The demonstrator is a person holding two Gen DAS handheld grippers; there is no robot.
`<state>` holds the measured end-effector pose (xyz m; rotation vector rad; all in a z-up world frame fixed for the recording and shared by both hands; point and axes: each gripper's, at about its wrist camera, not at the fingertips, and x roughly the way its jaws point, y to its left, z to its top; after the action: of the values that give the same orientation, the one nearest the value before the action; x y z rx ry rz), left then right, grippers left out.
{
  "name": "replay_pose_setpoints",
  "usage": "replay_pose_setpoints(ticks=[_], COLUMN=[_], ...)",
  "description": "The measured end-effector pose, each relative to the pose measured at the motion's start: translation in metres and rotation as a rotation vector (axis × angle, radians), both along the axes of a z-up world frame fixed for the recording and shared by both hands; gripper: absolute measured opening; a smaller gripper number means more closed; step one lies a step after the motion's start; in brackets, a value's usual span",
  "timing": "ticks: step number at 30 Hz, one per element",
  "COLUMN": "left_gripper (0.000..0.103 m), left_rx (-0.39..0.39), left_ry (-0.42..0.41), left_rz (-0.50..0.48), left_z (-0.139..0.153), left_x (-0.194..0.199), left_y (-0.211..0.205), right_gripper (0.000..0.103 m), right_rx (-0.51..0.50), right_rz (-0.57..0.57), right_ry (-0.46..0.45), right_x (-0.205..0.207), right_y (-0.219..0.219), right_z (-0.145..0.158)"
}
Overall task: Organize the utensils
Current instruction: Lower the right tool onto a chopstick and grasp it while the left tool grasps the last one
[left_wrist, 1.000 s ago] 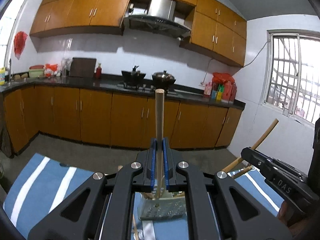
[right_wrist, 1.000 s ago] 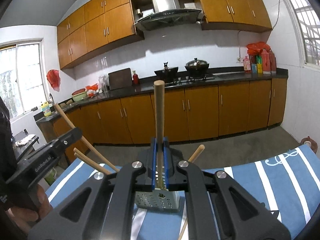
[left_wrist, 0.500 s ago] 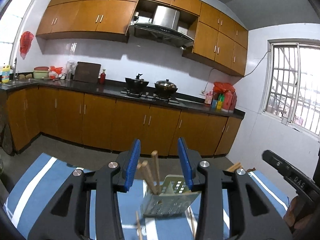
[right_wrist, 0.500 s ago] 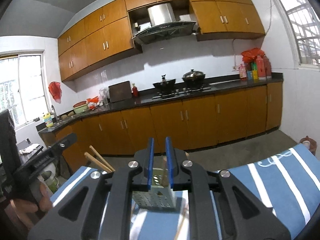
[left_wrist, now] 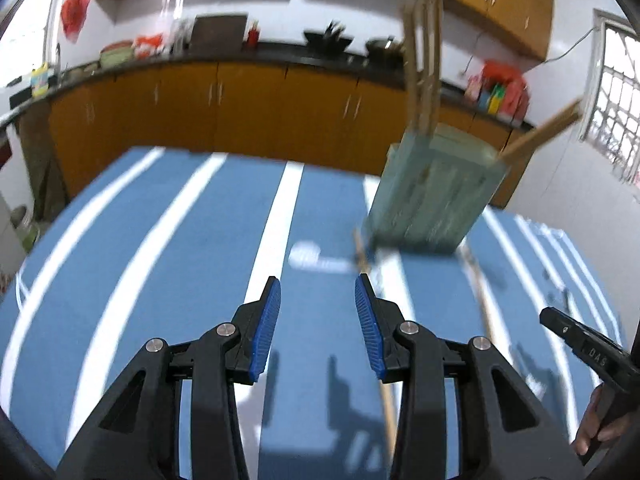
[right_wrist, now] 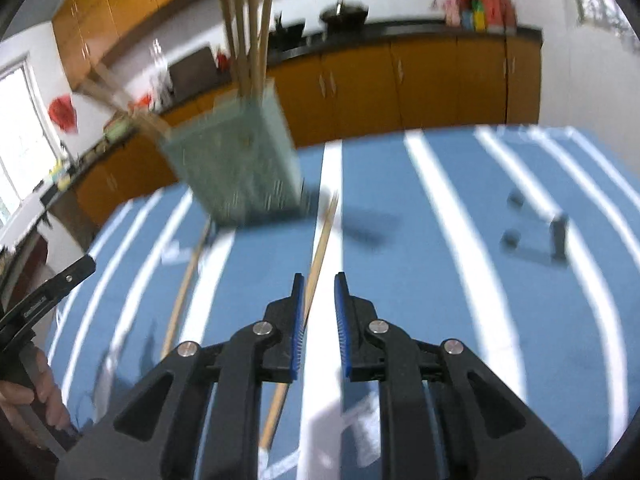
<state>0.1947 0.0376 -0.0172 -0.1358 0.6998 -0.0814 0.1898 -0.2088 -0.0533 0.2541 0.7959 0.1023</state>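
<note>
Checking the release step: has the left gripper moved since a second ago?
Yes. The left gripper has tipped down: the counter sits higher in view, and its open jaws no longer hold a chopstick.

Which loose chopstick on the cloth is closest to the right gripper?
The chopstick running under the right gripper; the other chopstick lies off toward the left gripper.

We see the holder (left_wrist: 434, 188) at one o'clock on the table (left_wrist: 160, 240), sticks (left_wrist: 426, 48) in it, two chopsticks (right_wrist: 320, 240) lying before it.

Both wrist views angled down, sharing utensil holder (left_wrist: 436, 192).
</note>
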Motion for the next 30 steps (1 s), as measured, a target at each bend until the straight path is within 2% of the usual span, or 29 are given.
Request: replay_pose_setpoints(ticks=[3,8,12,14,19,26,30], left_gripper=[0.039,0.039,0.039,0.039,0.039,0.039,0.039], left_rx=[-0.010,-0.024,-0.017,-0.012,-0.007,0.016,0.049], left_ry=[0.044,0.068,0.073,0.073,0.089,0.119,0.147], left_rz=[0.007,-0.002,-0.027,-0.045,-0.095,-0.161,-0.169], left_z=[-0.017,-0.027,-0.029,-0.030,-0.036,-0.044,-0.051], left_x=[-0.005,-0.007,-0.013,-0.014,-0.016,-0.017,-0.014], left_y=[0.002,0.003,-0.007,-0.014,-0.029,-0.051,-0.059], right_gripper=[0.016,0.016,0.016,0.013,0.008,0.008,0.008], right_rx=[-0.003,-0.049,-0.101,-0.103,-0.102,-0.073,-0.068], right_rz=[0.033,0.056,0.036,0.019,-0.038,-0.194,-0.227], right_ry=[0.041,0.056,0.080,0.072,0.075,0.097,0.097], right_x=[-0.002,0.000,0.004,0.004,0.006,0.007,0.007], right_y=[0.018,0.037,0.040,0.038,0.023,-0.023,-0.039], right_z=[-0.016,-0.023,-0.033,-0.034,-0.035,-0.034,-0.033])
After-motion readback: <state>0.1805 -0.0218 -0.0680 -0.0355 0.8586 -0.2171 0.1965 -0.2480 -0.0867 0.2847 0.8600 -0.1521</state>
